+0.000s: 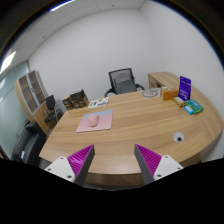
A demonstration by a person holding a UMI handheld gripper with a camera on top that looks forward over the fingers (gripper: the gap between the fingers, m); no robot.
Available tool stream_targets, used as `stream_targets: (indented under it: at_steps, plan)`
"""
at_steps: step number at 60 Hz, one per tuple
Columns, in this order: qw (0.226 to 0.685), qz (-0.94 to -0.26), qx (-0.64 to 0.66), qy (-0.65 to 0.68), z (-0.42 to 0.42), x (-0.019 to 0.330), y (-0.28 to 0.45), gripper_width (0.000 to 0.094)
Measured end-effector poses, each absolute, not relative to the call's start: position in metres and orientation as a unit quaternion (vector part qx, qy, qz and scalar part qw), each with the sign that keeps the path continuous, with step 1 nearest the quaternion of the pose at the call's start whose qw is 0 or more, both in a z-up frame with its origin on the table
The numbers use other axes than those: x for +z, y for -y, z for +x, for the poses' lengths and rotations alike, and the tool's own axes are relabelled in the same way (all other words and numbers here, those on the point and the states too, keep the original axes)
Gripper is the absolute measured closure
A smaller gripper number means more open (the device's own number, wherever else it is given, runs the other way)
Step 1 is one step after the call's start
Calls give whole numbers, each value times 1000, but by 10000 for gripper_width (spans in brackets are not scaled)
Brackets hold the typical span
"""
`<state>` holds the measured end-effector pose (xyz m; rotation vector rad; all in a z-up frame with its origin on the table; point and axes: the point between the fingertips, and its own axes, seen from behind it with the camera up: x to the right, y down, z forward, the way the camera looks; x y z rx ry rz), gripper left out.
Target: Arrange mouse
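Note:
A pink mouse [92, 120] rests on a pink mouse mat [95, 123] on the wooden desk [130, 130], left of its middle. My gripper [113, 160] hangs above the desk's near edge, well short of the mouse and a little to its right. Its two fingers with purple pads [78, 159] stand wide apart, open, with only bare desk between them.
A small white round object [179, 136] lies on the desk at the right. Boxes and books [186, 96] are stacked at the far right. A black office chair [123, 80] stands behind the desk, and shelves [33, 95] line the left wall.

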<state>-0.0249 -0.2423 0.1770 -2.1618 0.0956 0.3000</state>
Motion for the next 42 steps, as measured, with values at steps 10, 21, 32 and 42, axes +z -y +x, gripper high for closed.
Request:
stream_targets:
  at_steps: [10, 21, 32, 42]
  plan:
    - [467, -872, 139, -49, 12, 184, 249, 105]
    - [467, -870, 143, -65, 44, 175, 219, 104]
    - [459, -878, 132, -41, 56, 163, 164, 107]
    - [446, -886, 127, -17, 53, 163, 121, 105]
